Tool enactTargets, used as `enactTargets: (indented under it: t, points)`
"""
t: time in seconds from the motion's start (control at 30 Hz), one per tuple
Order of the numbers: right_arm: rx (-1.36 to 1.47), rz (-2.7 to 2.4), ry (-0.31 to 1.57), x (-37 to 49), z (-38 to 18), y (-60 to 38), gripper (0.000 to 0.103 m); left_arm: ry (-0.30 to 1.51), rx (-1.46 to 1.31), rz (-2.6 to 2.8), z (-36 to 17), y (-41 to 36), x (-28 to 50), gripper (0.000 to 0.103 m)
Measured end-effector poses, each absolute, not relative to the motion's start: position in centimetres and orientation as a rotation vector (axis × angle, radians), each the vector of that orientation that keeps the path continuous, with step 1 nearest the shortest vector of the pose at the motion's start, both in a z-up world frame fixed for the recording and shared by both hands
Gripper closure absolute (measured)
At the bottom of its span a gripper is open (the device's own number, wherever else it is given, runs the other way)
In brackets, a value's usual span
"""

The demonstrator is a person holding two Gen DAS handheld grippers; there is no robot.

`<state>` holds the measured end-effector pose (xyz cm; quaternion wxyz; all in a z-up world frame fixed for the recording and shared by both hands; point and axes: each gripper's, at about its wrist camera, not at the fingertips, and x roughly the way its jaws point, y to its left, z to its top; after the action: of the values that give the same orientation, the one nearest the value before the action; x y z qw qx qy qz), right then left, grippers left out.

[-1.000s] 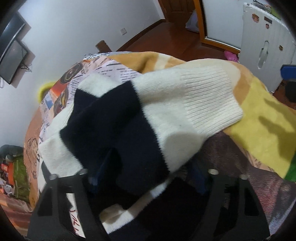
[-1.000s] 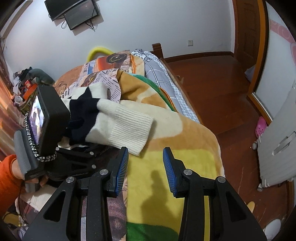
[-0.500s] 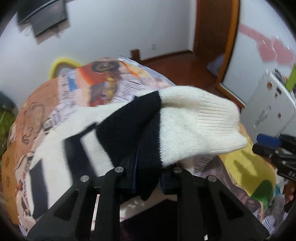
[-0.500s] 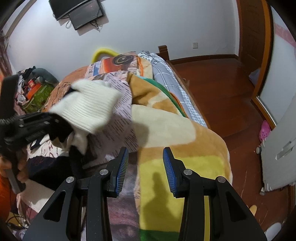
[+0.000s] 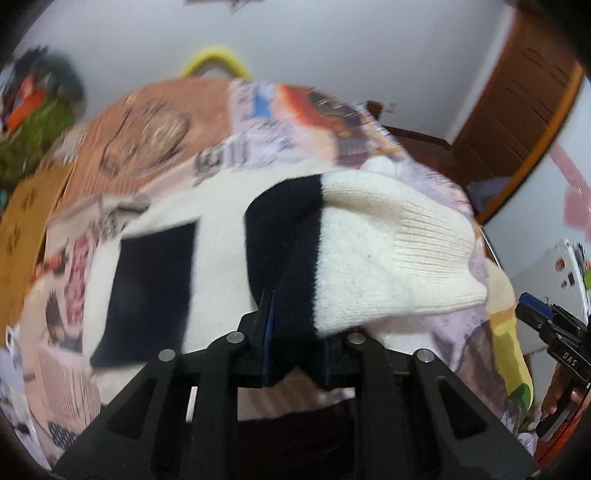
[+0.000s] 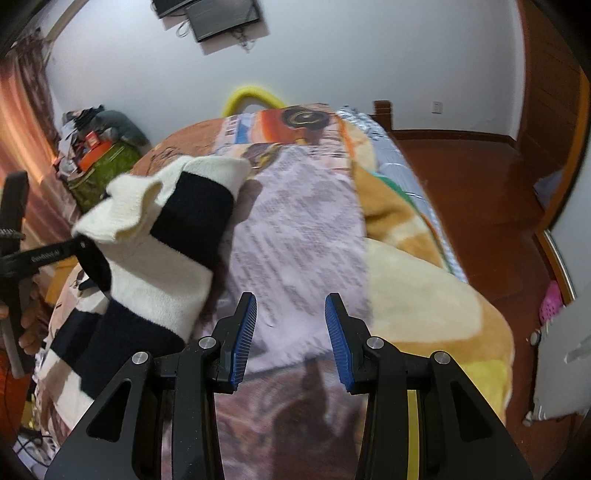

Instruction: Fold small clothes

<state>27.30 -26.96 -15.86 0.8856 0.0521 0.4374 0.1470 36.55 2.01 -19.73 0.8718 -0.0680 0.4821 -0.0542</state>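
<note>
L gripper (image 5: 295,339) opening, ribbed-knit striped sweater sleeve (image 5: 388,258) between pads.

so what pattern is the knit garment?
Cream with wide black blocks; clearest in the right wrist view.

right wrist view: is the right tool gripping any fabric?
No. The right tool stands open with nothing between its blue pads, while the cream and navy striped knit garment lies off to its left.

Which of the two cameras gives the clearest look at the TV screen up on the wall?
The right wrist view: the dark wall-mounted screen shows at the top, with cables hanging below it. The left wrist view is blurred and shows only an unclear scrap at its top edge, so the screen cannot be made out there.
</note>
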Motion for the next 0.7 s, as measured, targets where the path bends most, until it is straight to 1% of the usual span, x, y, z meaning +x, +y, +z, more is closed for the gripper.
enactTargets:
  t: [0.03, 0.1, 0.17, 0.2, 0.33, 0.47, 0.53, 0.6, 0.63, 0.7]
  points:
    - [0.102, 0.315, 0.913, 27.5, -16.0, -26.4, 0.068, 1.021, -0.158, -0.100, -20.3, 2.9, 36.4, 0.079]
    - [0.085, 0.334, 0.922, 27.8, -16.2, -25.1, 0.068, 1.034, -0.174, -0.073, -21.2, 4.3, 35.7, 0.067]
    - [0.071, 0.354, 0.930, 28.1, -16.5, -23.9, 0.068, 1.032, -0.174, -0.065, -21.7, 5.3, 35.2, 0.057]
    - [0.066, 0.362, 0.934, 28.3, -16.6, -23.4, 0.068, 1.026, -0.171, -0.063, -21.8, 5.7, 34.8, 0.055]
    - [0.047, 0.399, 0.956, 28.9, -17.1, -21.3, 0.068, 1.000, -0.100, 0.000, -21.4, 6.7, 34.0, 0.054]
    - [0.000, 0.436, 0.971, 29.2, -17.6, -18.8, 0.068, 0.964, -0.068, -0.048, -19.4, 6.1, 33.3, 0.054]
    - [-0.017, 0.448, 0.979, 29.4, -17.9, -18.0, 0.068, 0.930, -0.041, -0.081, -18.1, 5.2, 33.1, 0.049]
    - [-0.014, 0.462, 0.983, 29.5, -18.0, -17.6, 0.068, 0.892, -0.004, -0.117, -17.0, 3.8, 33.1, 0.036]
    - [-0.006, 0.466, 0.985, 29.5, -18.0, -17.6, 0.068, 0.879, 0.024, -0.134, -16.7, 3.0, 33.2, 0.034]
    - [0.014, 0.469, 0.991, 29.5, -18.1, -17.8, 0.068, 0.873, 0.105, -0.164, -16.7, 0.7, 33.6, 0.032]
